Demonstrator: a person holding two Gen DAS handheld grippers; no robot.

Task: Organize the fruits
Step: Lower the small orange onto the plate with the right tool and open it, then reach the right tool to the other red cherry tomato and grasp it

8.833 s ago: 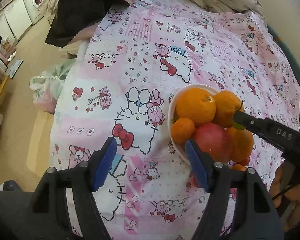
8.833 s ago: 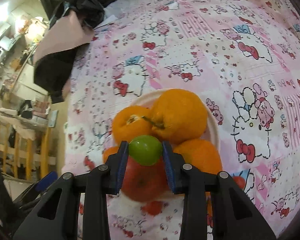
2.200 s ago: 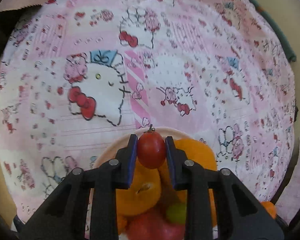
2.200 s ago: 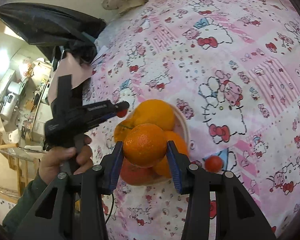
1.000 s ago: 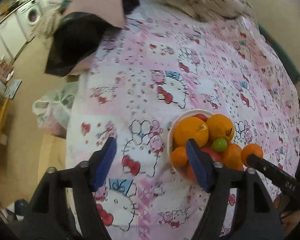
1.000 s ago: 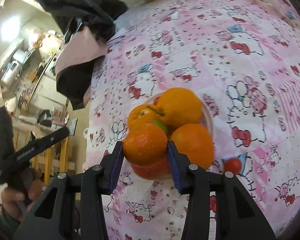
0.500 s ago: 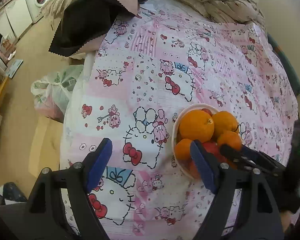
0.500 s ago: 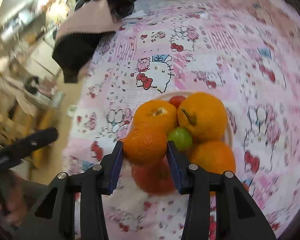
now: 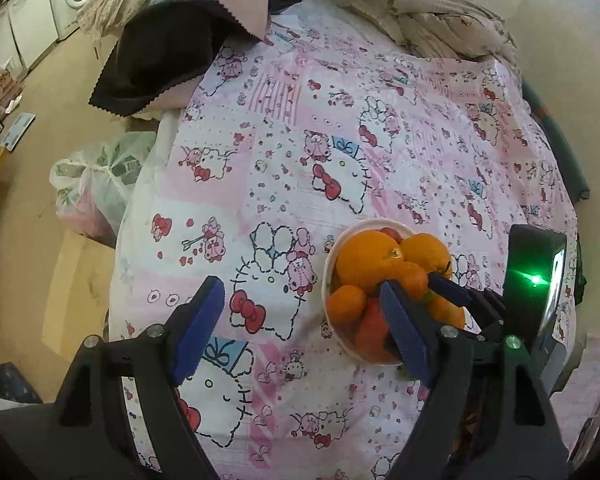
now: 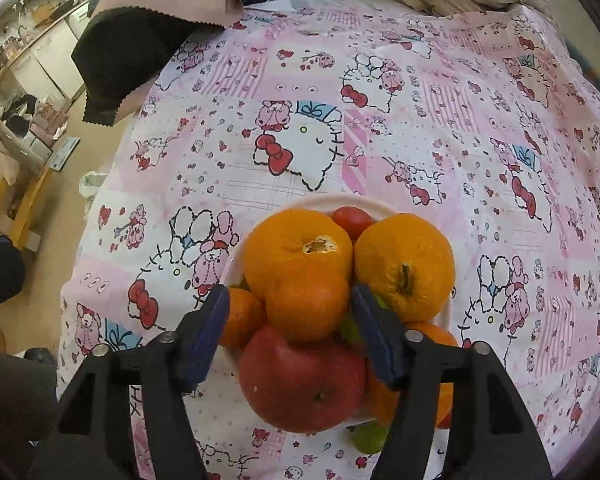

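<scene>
A white bowl [image 10: 340, 200] heaped with fruit stands on the pink cartoon-print cloth. It holds two large oranges [image 10: 296, 248], a red apple [image 10: 304, 380], a cherry tomato [image 10: 352, 218] and a green fruit [image 10: 348, 328]. A small orange [image 10: 308, 308] rests on top of the pile. My right gripper [image 10: 290, 332] straddles that small orange. Its jaws are opening, and the pads stand clear of the peel on both sides. My left gripper [image 9: 300, 326] hangs open over bare cloth just left of the bowl [image 9: 330, 268], with nothing between its fingers. One right finger [image 9: 456, 292] reaches into the pile there.
A black and pink cloth [image 9: 160, 52] hangs off the far left corner. Crumpled bedding [image 9: 432, 12] lies at the back. The table's left edge drops to the floor, where a plastic bag [image 9: 96, 188] sits. Another green fruit [image 10: 370, 440] lies by the bowl's near side.
The right gripper moved over the bowl with the small orange, and its jaws have spread off it. The orange now sits on the pile. The left gripper has hardly moved.
</scene>
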